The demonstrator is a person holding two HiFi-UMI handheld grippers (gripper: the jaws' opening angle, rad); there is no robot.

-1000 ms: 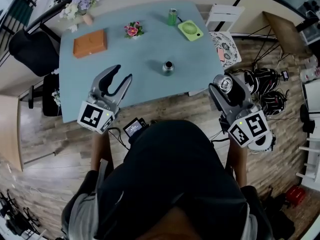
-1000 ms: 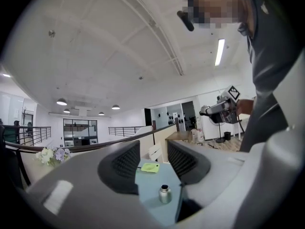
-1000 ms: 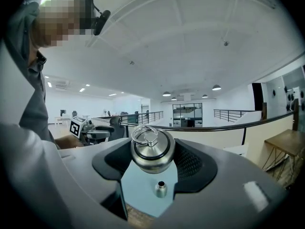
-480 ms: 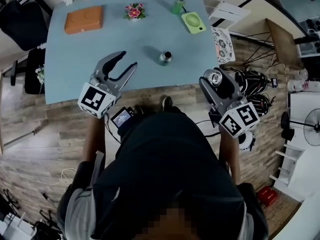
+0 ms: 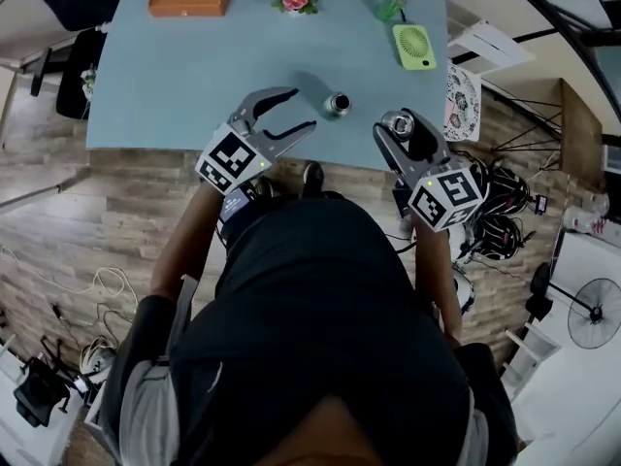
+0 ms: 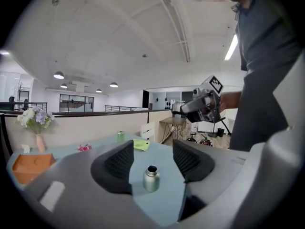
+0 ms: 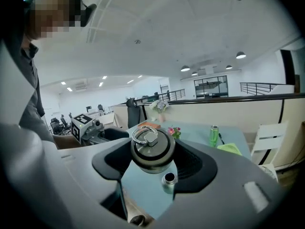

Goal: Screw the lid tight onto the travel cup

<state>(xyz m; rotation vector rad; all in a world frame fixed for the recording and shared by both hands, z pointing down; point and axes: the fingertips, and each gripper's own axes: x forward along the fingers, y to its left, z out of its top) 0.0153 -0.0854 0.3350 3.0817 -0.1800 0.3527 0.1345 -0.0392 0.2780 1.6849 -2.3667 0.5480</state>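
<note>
The small steel travel cup [image 5: 338,103] stands with its mouth open on the light-blue desk [image 5: 175,76], apart from both grippers. The left gripper [image 5: 299,111] points toward it. Its dark ribbed fingers [image 6: 119,162] have just been opening and now stand moderately apart, gripping nothing; the cup shows beyond the gap. The right gripper [image 5: 400,130] has its fingers [image 7: 194,162] closed on the round dark lid with a metal ring [image 7: 152,148]. The lid's underside and thread are hidden. In the head view the lid is small and its ring is barely visible. The cup's neck thread is too small to make out.
</note>
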